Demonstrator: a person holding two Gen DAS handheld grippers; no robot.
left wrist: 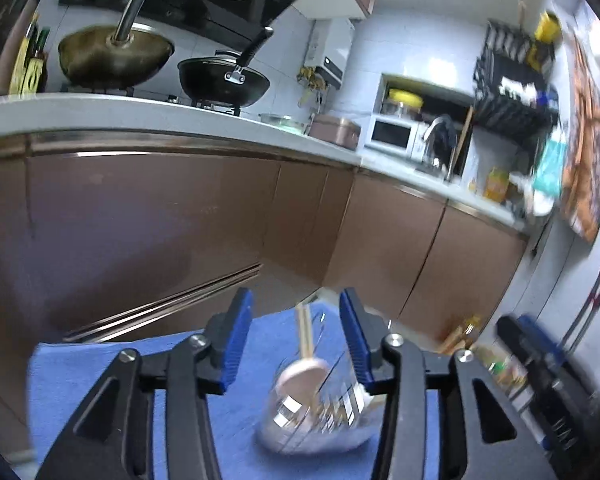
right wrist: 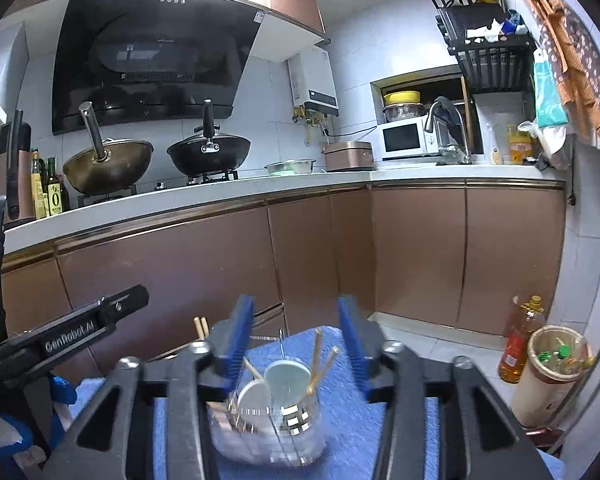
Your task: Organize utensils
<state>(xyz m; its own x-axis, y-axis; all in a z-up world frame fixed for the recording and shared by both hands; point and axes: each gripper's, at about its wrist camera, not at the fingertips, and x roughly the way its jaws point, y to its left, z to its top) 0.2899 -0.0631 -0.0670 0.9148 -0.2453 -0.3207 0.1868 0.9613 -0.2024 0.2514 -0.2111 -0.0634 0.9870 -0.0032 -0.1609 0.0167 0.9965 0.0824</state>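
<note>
My left tongs (left wrist: 296, 316) and right tongs (right wrist: 296, 320) both stand apart, empty. The clear holder (right wrist: 268, 428) with spoons (right wrist: 288, 384) and chopsticks (right wrist: 315, 356) sits just ahead between the right pads, on the blue mat (right wrist: 352, 412). Cabinets (right wrist: 180, 264) close behind. "GenRobot.AI" marks the left tongs' side.

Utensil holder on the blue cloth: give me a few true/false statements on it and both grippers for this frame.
1. The clear utensil holder stands on a blue cloth. True.
2. The right gripper is clamped on a spoon. False: its jaws stand apart with nothing pressed between the pads.
3. Chopsticks and round-headed spoons stick up out of the holder. True.
4. The left gripper is shut. False: its jaws are apart, holding nothing.
5. The holder lies tipped on its side. False: it stands upright.
</note>
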